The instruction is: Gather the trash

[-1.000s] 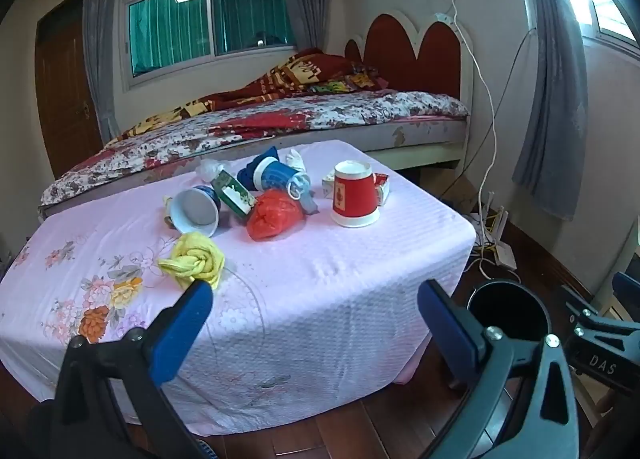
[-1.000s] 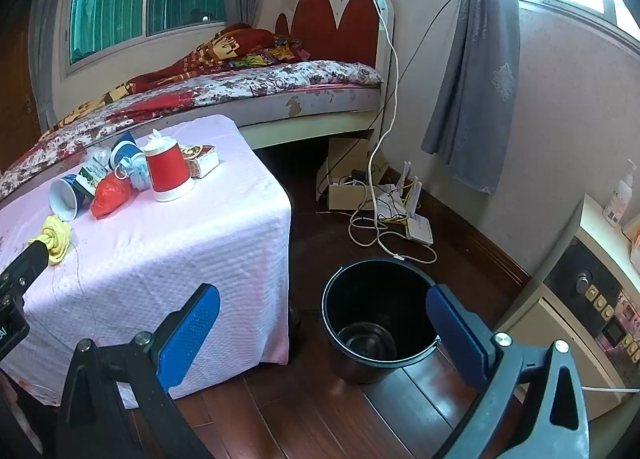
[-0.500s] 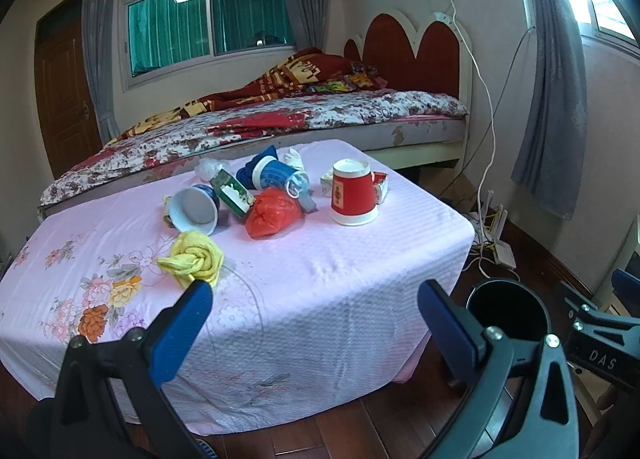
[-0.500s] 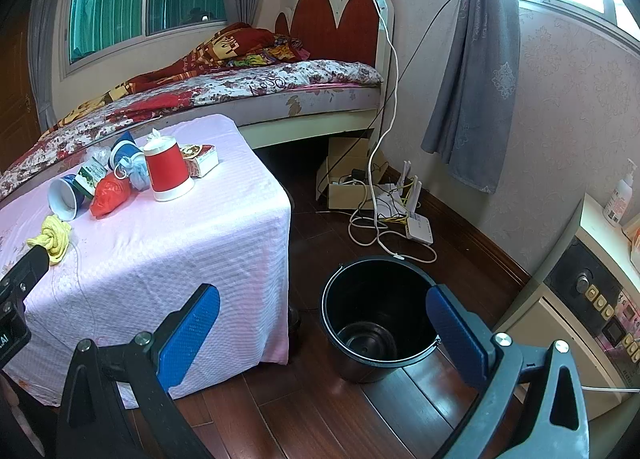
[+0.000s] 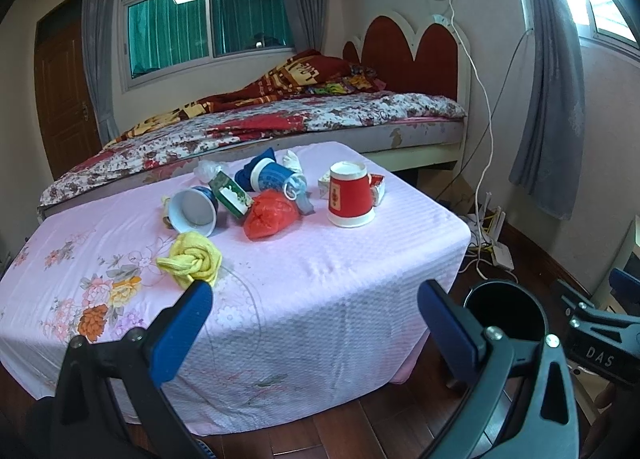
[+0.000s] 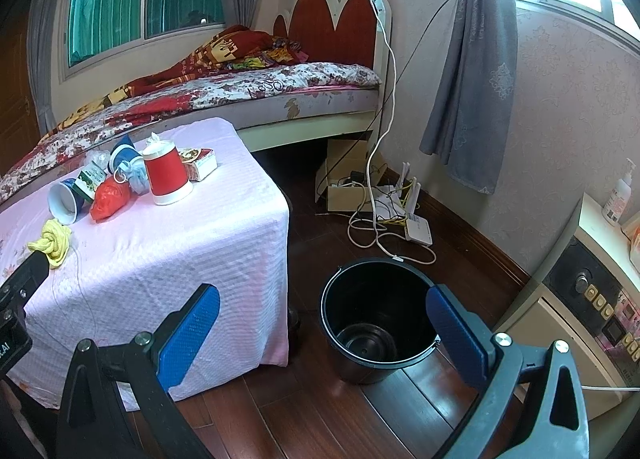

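Trash is all piled toward the far side of the table [image 5: 360, 259], which has a pink flowery cloth over it. Both grippers are spread wide and empty. The left gripper [image 5: 314, 323] hangs off the near edge of the table, facing the pile, and the right gripper [image 6: 322, 325] sits lower down with the black bucket [image 6: 376, 323] between its blue pads.

What's on the table: a red paper cup [image 5: 350, 195] standing upside down on the right end of the heap, with a small carton [image 5: 376, 187] just behind it. Left of that is a crumpled red plastic bag [image 5: 270, 217], then a green and white box [image 5: 230, 195] leaning against a blue paper cup [image 5: 194, 211] lying on its side, open mouth toward the camera. Behind them there's another blue cup [image 5: 266, 175] on its side, with some crumpled white tissue at the back. A knotted yellow rag [image 5: 192, 259] sits apart from the rest, closer to the near edge, just beyond the left gripper's left pad.

The bucket stands on the wood floor beside the table's right corner, upright, and looks empty.
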`<state>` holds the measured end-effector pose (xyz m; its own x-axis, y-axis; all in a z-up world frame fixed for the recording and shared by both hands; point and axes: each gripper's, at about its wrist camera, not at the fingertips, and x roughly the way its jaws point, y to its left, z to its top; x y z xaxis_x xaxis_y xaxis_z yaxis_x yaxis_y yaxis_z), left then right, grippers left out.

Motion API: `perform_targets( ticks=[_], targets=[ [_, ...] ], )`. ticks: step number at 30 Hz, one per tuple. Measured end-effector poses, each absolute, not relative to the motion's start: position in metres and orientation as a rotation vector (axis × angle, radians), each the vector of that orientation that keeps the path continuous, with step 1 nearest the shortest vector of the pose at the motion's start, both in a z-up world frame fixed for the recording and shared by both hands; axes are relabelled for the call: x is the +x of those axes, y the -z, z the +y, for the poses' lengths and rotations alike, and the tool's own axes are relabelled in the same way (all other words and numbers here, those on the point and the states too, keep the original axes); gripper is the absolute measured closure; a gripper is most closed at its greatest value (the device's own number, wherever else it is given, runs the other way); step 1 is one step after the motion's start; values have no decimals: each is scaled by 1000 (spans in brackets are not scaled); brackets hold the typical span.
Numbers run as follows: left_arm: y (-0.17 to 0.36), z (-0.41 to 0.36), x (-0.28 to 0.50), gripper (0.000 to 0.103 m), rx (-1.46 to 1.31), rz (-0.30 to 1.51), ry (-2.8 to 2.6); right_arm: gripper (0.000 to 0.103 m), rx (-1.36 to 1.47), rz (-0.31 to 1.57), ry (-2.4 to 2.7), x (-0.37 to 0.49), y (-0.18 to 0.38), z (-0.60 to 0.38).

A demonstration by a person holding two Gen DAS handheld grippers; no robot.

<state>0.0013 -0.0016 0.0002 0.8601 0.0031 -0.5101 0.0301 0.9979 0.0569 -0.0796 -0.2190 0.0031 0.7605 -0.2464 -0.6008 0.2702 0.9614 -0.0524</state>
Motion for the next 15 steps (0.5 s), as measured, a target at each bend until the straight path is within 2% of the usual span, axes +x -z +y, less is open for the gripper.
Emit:
perform_targets(
  ticks=[15],
  targets=[
    [-1,-6,-4,1,64,540,13,0,36,650,282,-80,-3,-218]
  ],
)
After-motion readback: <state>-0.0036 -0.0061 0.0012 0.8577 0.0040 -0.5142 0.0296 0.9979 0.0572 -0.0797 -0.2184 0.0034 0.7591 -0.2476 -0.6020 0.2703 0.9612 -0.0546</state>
